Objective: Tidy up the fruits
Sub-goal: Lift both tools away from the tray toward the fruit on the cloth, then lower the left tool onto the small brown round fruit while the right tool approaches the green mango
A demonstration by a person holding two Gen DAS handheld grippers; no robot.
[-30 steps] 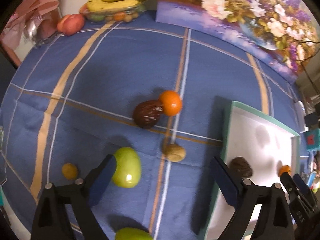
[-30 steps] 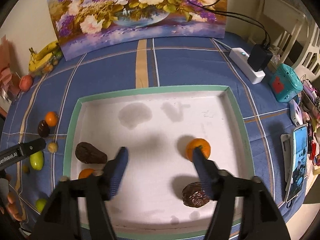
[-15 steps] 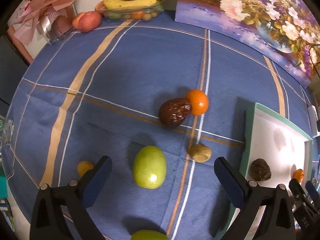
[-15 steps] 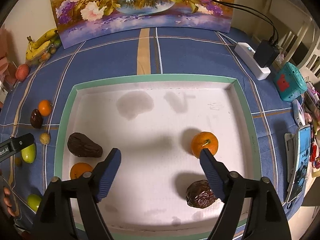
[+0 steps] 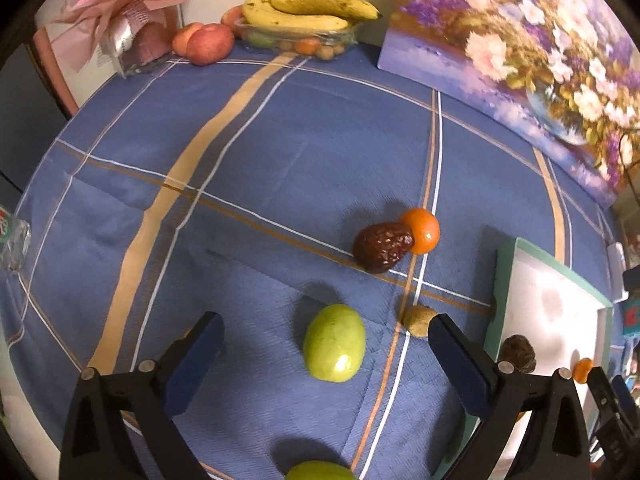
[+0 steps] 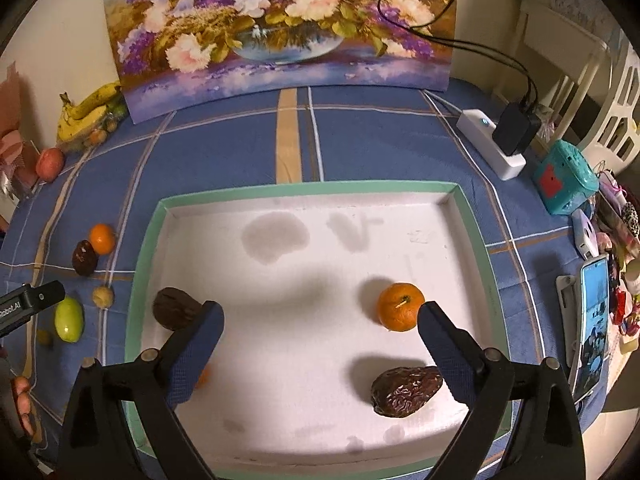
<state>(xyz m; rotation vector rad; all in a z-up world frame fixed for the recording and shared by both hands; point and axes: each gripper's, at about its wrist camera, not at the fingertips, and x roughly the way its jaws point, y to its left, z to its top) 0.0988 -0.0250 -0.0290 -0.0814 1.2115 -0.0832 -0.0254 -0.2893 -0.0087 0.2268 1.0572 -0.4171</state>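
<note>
Your left gripper (image 5: 324,344) pointing steeply down, jaws spread wide and empty, blue pads at the lower left and lower right of its view, your right gripper (image 6: 320,336) likewise angled down, jaws opening with nothing between them, your fingertips (image 6: 22,404) at the lower left edge.

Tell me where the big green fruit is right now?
The green fruit lies on the blue tablecloth in the left wrist view, between the open left tongs, left of the small brown nut.
</note>
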